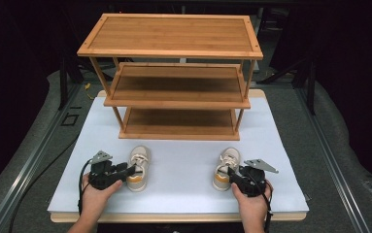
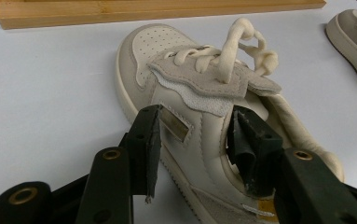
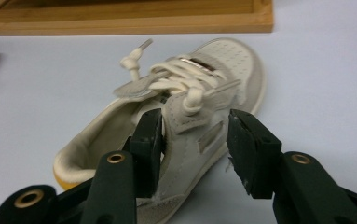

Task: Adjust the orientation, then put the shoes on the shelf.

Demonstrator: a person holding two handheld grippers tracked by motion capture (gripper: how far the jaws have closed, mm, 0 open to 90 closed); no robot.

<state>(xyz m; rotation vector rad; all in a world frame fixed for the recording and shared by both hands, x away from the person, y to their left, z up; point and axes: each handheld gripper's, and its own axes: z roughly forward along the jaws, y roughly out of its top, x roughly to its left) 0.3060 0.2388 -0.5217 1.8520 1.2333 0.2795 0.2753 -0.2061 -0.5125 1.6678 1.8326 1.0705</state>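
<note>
- A three-tier wooden rack [image 1: 174, 73] stands at the far middle of a white table [image 1: 183, 194]; its shelves are bare.
- Two small cream shoes sit in front of the rack, toes toward it, well apart from each other.
- The left shoe [image 1: 138, 167] lies near the left hand [image 1: 96, 196]; the right shoe [image 1: 226, 168] lies near the right hand [image 1: 251, 201].
- The left gripper [image 1: 127, 171] reaches the left shoe from its outer side. In the left gripper view its jaws straddle the shoe's [image 2: 199, 112] side wall, one jaw outside, the other in the opening behind the tongue. Gaps remain at both pads, so it is spread, not clenched.
- The right gripper [image 1: 230, 173] meets the right shoe at its heel end. In the right gripper view one jaw sits inside the shoe's [image 3: 190, 116] opening, the other stands clear of the outer side. The jaws are apart, gripping nothing.
- The rack's base edge [image 3: 125, 21] runs just beyond each shoe's toe.
</note>
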